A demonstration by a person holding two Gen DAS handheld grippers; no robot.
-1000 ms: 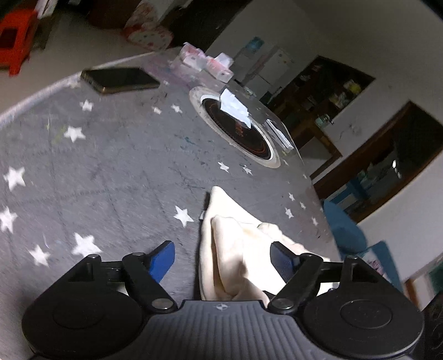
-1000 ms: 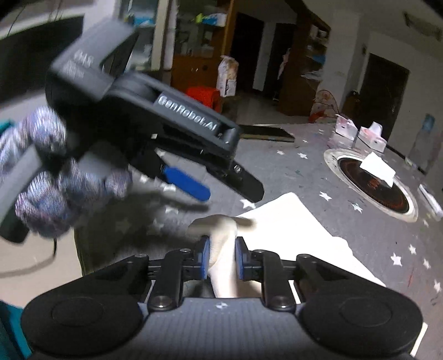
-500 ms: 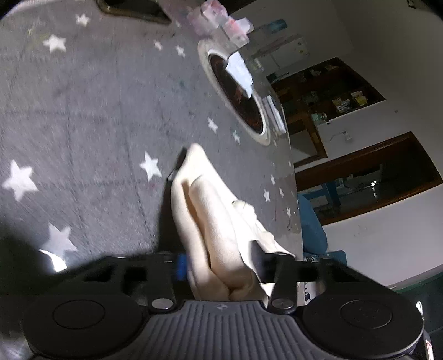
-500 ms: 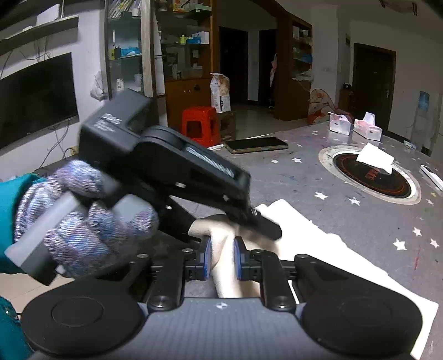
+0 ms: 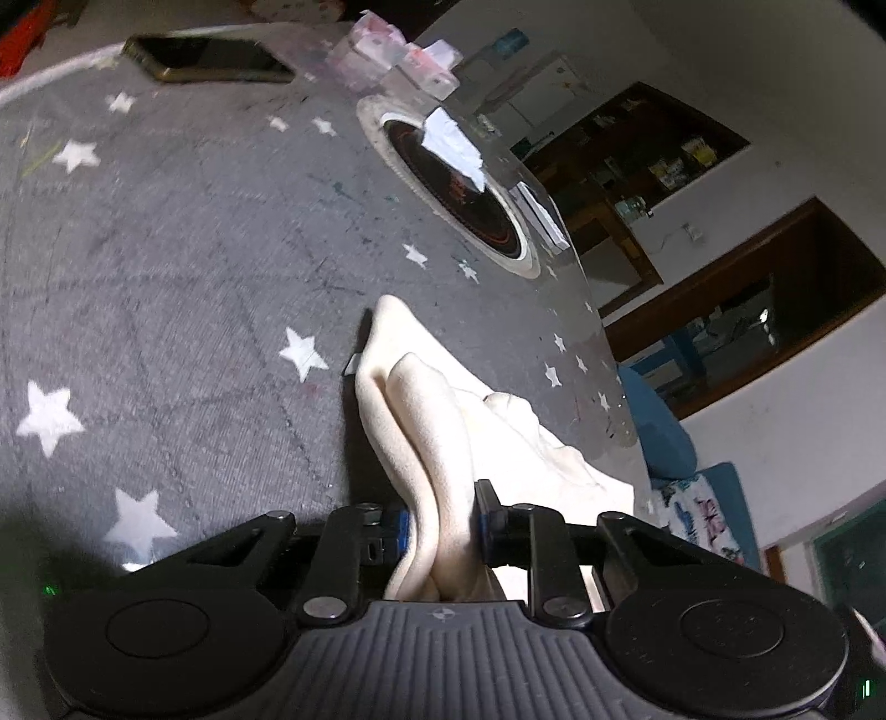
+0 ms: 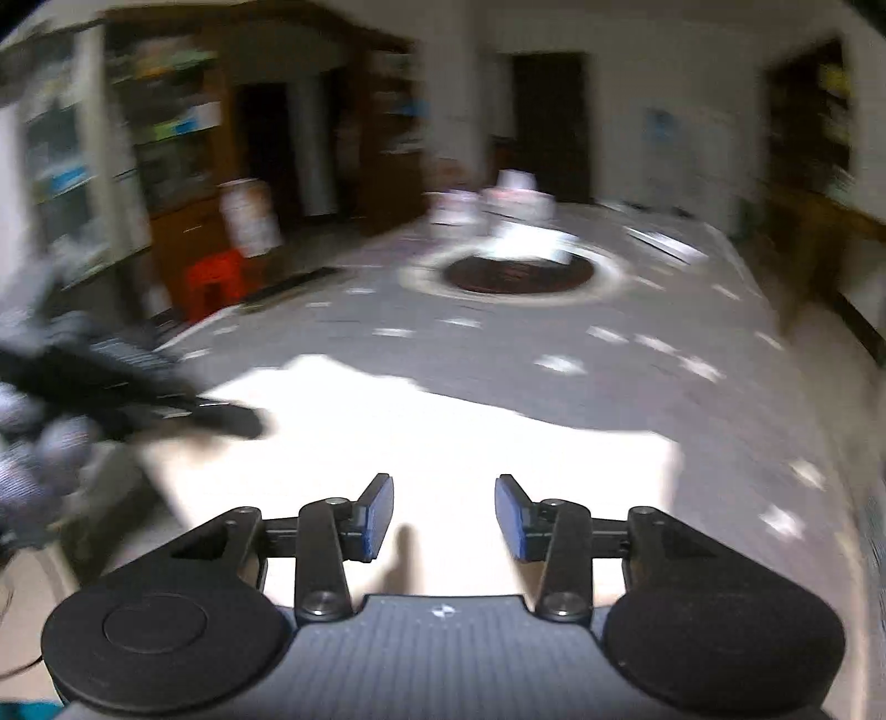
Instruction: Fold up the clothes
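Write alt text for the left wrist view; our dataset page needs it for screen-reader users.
The left tongs are closing on a raised fold of cream cloth, which sits between their blue pads on a grey star-patterned tablecloth. Farther off lie a phone, tissue boxes and a round inset burner with white paper on it.

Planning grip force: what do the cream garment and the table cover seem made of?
Cream garment: soft matte fleece or brushed knit, judging by its thick rounded folds. Table cover: grey woven fabric with printed white stars; ribbed weave shows, likely thin and matte.
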